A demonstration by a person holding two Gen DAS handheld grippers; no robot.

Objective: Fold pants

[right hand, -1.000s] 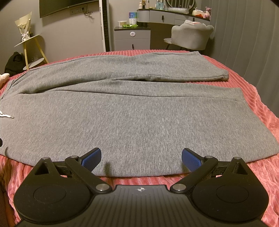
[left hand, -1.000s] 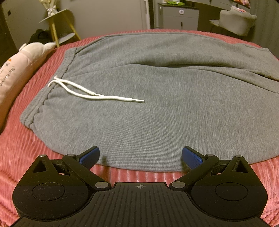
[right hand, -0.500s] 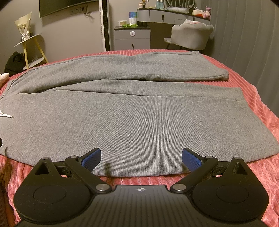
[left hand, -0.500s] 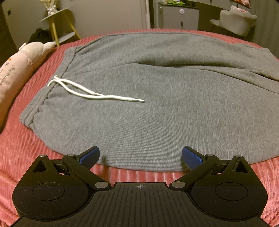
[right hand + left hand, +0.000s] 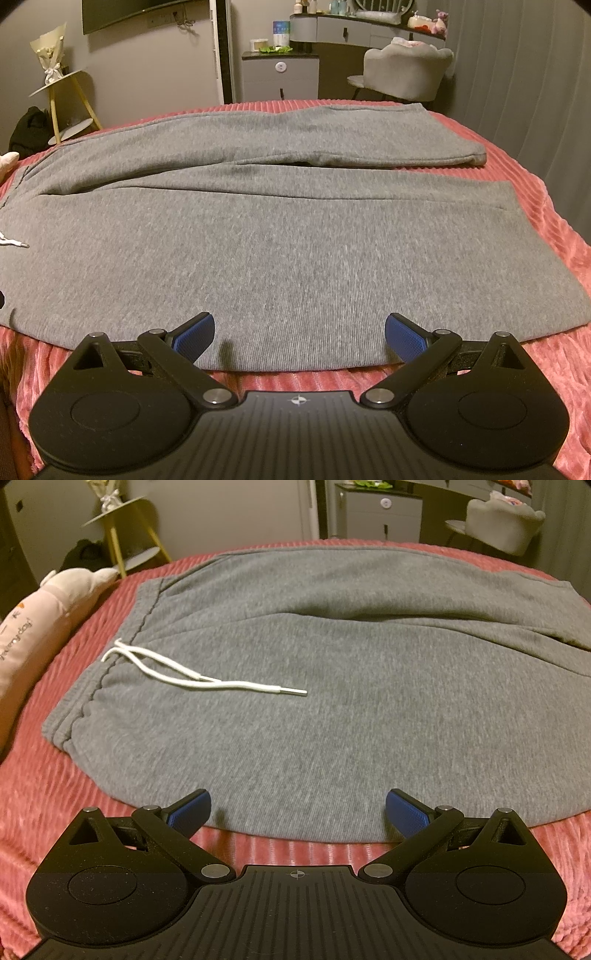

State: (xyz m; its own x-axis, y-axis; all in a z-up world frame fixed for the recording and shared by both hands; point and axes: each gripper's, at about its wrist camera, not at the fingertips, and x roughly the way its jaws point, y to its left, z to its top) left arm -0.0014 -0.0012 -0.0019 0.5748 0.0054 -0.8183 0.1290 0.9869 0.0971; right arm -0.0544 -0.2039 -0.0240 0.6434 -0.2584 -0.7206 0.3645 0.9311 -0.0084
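Grey pants [image 5: 332, 709] lie flat across the pink bedspread [image 5: 44, 794], waistband [image 5: 107, 672] to the left, legs running off right. Nothing folded yet.

Far left: cream pillow [image 5: 40, 620] beside the waistband, not touching it that I can tell. White drawstring [image 5: 192, 677] loose on top of the fabric; likely to trail out of a fold unless tucked in first.

Left gripper [image 5: 297, 810]: jaws spread wide, empty, hovering at the near edge of the pants below the hip.

Right gripper [image 5: 299, 332]: same, wide apart, holding nothing, at the near edge of the near leg [image 5: 314, 258]. Far leg [image 5: 332, 136] lies beyond it, hem [image 5: 476, 157] near the bed's right side.

Judgement: first fold is lengthwise, near leg over far. To do it well:
- pinch both layers at the edge, not the bedspread ribs
- grip both sides together
- lift level, carry across evenly
- line up the outer seams before letting go
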